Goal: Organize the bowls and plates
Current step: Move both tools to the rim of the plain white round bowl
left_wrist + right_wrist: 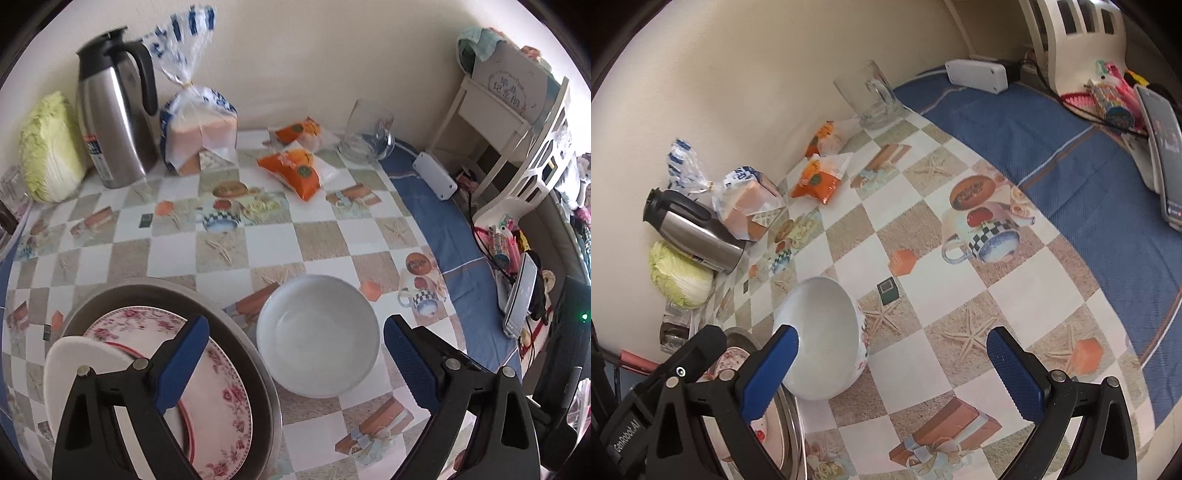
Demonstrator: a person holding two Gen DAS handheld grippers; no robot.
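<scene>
Both hand-held grippers, left (295, 354) and right (892, 365), gape empty over the white ceramic bowl (318, 336) beside the round steel tray (236, 332) holding a floral plate (225, 391).

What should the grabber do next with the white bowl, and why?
Probably ease the left tool forward and down so its open fingers straddle the white bowl's rim. The bowl sits alone on the table beside the metal tray that already holds the floral plate, and neither tool grips anything.
</scene>
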